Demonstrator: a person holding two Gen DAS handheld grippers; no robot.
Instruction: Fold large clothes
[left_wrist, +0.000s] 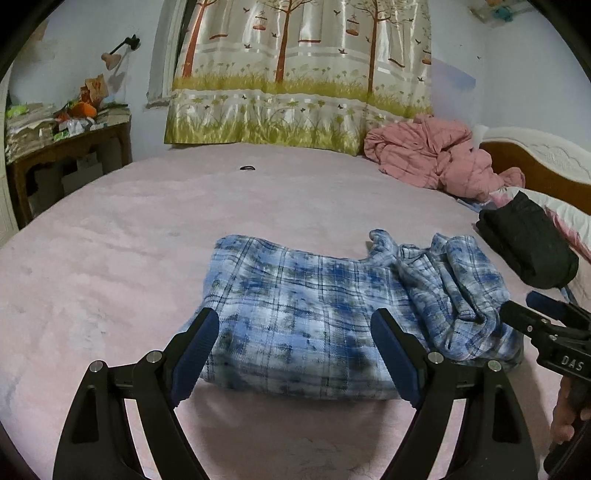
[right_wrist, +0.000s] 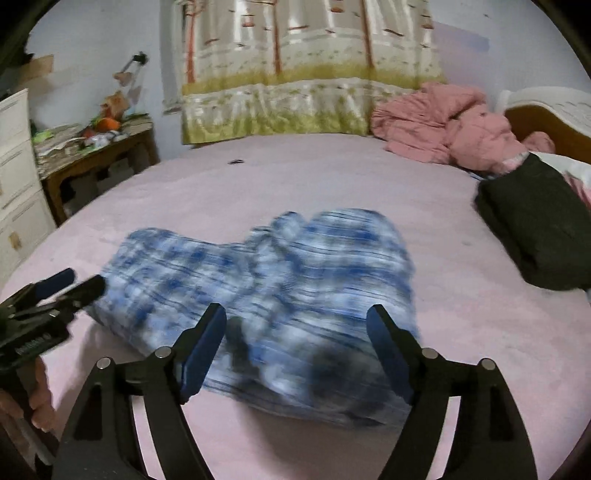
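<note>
A blue and white plaid garment (left_wrist: 317, 317) lies folded in a thick rectangle on the pink bed (left_wrist: 147, 229), with a bunched part on its right end. My left gripper (left_wrist: 295, 354) is open and empty, just in front of the garment's near edge. My right gripper (right_wrist: 297, 350) is open and empty too, over the near edge of the same garment (right_wrist: 266, 291), which is blurred in that view. Each gripper shows in the other's view: the right one at the right edge (left_wrist: 546, 317), the left one at the left edge (right_wrist: 70, 286).
A folded black garment (left_wrist: 528, 243) lies on the bed to the right. A crumpled pink quilt (left_wrist: 436, 155) sits by the wooden headboard (left_wrist: 539, 166). A cluttered wooden table (left_wrist: 66, 147) and white drawers (right_wrist: 14, 177) stand at the left. A small dark item (left_wrist: 247, 168) lies far back.
</note>
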